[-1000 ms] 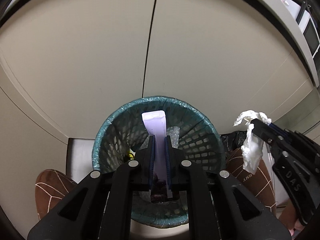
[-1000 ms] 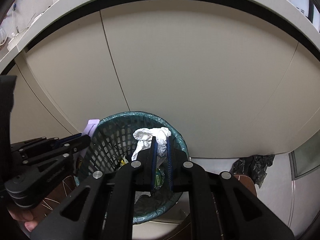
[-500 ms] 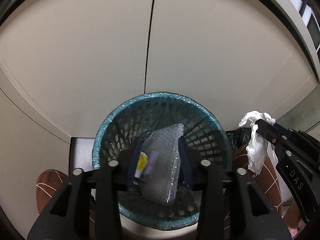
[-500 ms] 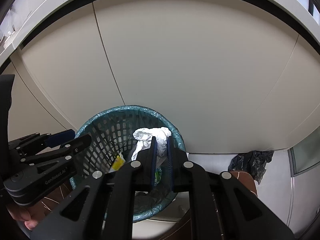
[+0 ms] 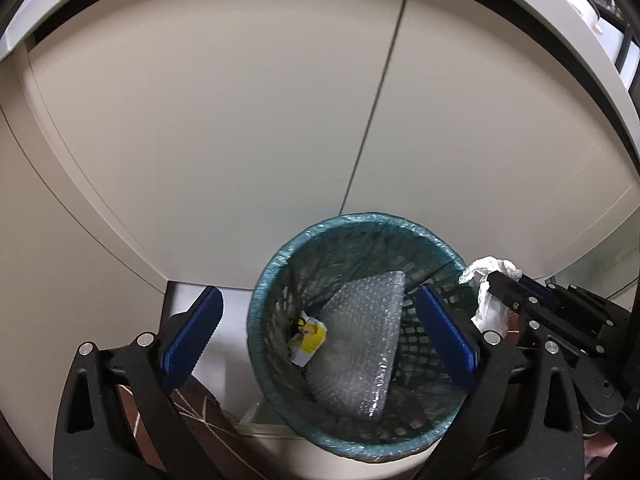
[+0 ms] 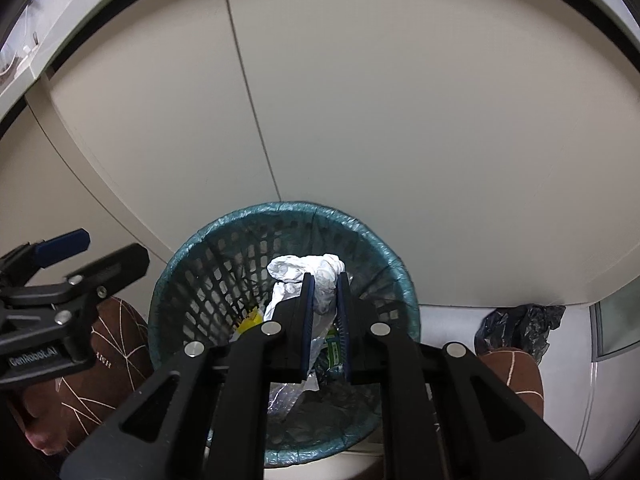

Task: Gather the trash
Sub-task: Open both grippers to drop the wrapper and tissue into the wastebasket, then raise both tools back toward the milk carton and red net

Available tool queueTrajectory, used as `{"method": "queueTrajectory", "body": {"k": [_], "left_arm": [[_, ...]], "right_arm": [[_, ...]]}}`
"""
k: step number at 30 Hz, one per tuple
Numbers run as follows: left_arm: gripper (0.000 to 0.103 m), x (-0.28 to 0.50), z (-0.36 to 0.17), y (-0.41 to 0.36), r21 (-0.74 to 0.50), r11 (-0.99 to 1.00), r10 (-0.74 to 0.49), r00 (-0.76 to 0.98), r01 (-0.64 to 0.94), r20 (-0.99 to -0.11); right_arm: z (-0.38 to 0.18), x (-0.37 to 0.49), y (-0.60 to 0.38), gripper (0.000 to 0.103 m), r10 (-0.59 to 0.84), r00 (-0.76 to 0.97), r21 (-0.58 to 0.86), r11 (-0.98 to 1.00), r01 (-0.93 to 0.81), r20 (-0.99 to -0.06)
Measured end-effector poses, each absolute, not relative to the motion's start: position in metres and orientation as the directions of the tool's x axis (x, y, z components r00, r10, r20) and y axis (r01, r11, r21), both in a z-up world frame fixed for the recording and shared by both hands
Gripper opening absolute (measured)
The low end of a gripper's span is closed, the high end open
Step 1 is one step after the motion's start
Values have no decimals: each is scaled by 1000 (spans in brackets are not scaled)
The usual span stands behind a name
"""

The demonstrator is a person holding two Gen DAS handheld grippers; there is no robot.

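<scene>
Left wrist: left tool (image 5: 316,334) wide over bin rim (image 5: 256,300), right tool (image 6: 325,280) pinching tissue (image 6: 316,270).

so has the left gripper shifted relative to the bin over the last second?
Yes. The left gripper has opened wide and slid left: the teal bin now sits right of centre in its view.

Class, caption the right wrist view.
Right gripper clamps crumpled tissue above the teal bin.
</scene>
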State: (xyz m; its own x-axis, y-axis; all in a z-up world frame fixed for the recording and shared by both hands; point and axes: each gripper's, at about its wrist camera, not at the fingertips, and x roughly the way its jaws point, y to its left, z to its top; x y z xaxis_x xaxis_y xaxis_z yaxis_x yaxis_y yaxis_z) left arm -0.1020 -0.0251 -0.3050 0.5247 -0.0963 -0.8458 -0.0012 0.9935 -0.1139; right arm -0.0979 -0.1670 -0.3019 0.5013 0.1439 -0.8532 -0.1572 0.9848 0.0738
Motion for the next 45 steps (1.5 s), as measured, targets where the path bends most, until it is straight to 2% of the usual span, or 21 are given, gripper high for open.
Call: {"method": "queueTrajectory", "body": {"k": [7, 12, 15, 18, 21, 23, 25, 27, 35, 45], "left_arm": [[96, -99, -310, -16, -108, 994, -83, 509, -20, -857], [96, -100, -310, -18, -99, 995, -75, 507, -20, -858], [96, -99, -308, -16, -94, 995, -69, 510, -23, -857], [96, -99, -305, -14, -88, 996, -62, 507, -29, -860], [96, -103, -291, -12, -81, 996, -56, 522, -25, -851], [96, -104, -279, -10, -81, 996, -52, 535, -30, -843], [96, -103, -264, -6, -89, 995, -56, 549, -35, -834], [97, -102, -249, -4, -91, 995, -55, 567, -36, -822], [97, -88, -180, 2, -82, 996, -43, 644, -31, -764], [97, -64, -107, -4, -76, 997, -31, 712, -32, -701]], "right_arm": [[-313, -98, -161, 19, 142, 475, 73, 984, -161, -868], [-315, -101, -162, 46, 145, 471, 76, 984, -163, -870], [-315, -101, -164, 48, 147, 469, 79, 984, -160, -871], [-312, -102, -166, 64, 137, 474, 69, 985, -158, -870], [-301, -102, -173, 67, 133, 483, 59, 984, -165, -865], [-290, -102, -180, 77, 132, 496, 63, 986, -155, -858], [-274, -102, -188, 80, 138, 519, 77, 987, -139, -843], [-250, -100, -193, 88, 143, 551, 81, 988, -135, -822], [-156, -83, -203, 95, 125, 680, 30, 988, -149, -722], [-71, -44, -218, 95, 93, 780, 18, 994, -105, -619]]}}
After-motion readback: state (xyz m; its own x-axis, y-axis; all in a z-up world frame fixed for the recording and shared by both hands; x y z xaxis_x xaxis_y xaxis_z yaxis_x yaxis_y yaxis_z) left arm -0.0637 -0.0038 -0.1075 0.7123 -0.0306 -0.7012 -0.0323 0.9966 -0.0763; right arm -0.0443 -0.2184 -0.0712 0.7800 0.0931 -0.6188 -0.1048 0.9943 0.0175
